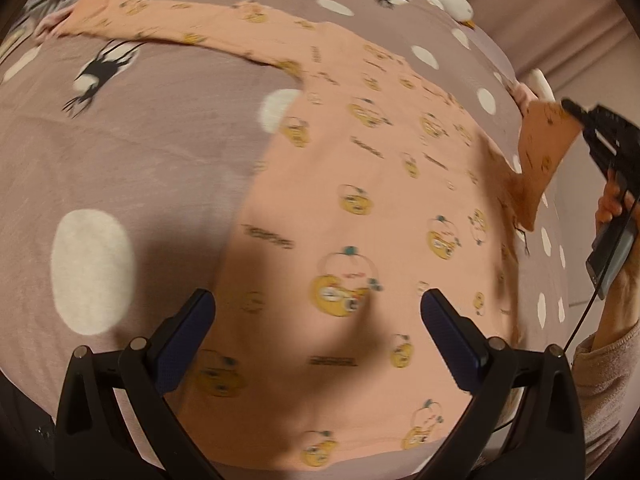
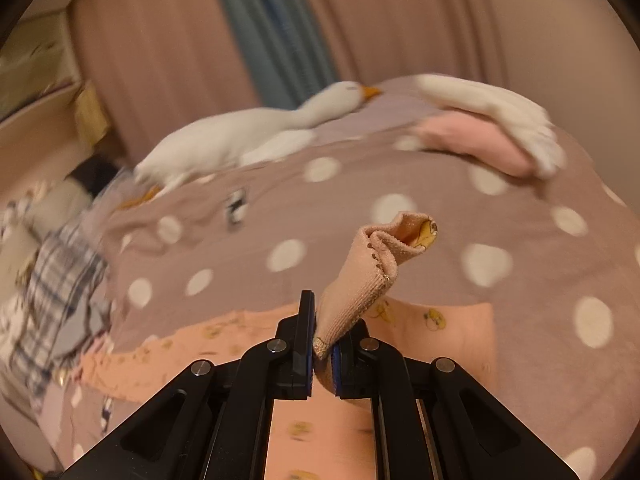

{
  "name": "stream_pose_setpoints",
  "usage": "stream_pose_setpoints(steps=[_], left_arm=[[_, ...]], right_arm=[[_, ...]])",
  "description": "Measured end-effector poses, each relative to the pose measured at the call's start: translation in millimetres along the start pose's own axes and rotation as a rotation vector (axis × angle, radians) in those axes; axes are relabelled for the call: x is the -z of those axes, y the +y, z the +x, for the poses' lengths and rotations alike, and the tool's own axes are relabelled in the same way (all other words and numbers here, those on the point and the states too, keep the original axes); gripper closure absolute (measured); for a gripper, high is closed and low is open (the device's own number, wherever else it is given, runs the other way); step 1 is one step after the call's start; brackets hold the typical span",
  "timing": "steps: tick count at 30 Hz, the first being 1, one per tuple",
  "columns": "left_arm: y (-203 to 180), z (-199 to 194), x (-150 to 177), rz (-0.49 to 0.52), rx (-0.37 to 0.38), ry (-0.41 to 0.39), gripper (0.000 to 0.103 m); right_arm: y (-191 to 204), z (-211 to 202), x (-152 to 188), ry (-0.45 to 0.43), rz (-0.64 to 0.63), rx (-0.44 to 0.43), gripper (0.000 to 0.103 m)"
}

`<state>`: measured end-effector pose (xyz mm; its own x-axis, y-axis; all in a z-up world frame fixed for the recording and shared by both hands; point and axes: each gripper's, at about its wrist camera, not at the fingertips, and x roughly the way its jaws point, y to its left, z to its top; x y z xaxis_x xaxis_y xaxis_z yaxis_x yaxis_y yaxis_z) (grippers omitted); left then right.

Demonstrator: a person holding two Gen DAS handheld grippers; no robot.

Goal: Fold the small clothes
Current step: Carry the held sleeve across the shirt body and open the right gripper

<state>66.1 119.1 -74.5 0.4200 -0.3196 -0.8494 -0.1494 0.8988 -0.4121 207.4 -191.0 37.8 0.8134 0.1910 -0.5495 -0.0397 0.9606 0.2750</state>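
Two grippers worked one peach shirt (image 1: 360, 208) spread on the dotted bedspread (image 1: 132, 152). The left gripper (image 1: 318, 312) hovered above its body, fingers spread wide. The right gripper (image 2: 323, 354) pinched the sleeve cuff (image 2: 360, 280), lifted ahead of its fingers.

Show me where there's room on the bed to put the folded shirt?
Bare polka-dot mauve bedspread lies left of the peach printed long-sleeved shirt, below its outstretched sleeve. It's crowded at the far edge: white plush goose, pink folded cloth and plaid clothes.
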Motion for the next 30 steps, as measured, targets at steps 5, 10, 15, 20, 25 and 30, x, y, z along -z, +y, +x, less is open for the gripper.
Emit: stream_pose_setpoints(steps=[5, 10, 15, 20, 25, 30], left_arm=[[25.8, -6.5, -3.1, -0.050, -0.012, -0.009, 0.000], [41.9, -15.3, -4.0, -0.074, -0.024, -0.027, 0.000], [49.3, -16.7, -4.0, -0.095, -0.027, -0.028, 0.000], [52.2, -19.3, -4.1, -0.103, -0.021, -0.034, 0.000], [57.5, -22.4, -0.9, -0.119, -0.029, -0.037, 0.000], [57.0, -28.8, -1.8, -0.112, -0.037, -0.048, 0.000]], right_arm=[[81.8, 34.0, 24.6, 0.034, -0.228, 0.020, 0.094], [137.7, 66.0, 59.7, 0.106, -0.378, 0.005, 0.094], [168.5, 85.8, 90.4, 0.149, -0.496, 0.027, 0.094], [190.3, 96.7, 104.6, 0.160, -0.568, 0.035, 0.094], [202.0, 103.8, 121.0, 0.224, -0.579, -0.039, 0.093], [200.5, 92.8, 124.0, 0.294, -0.505, -0.193, 0.058]])
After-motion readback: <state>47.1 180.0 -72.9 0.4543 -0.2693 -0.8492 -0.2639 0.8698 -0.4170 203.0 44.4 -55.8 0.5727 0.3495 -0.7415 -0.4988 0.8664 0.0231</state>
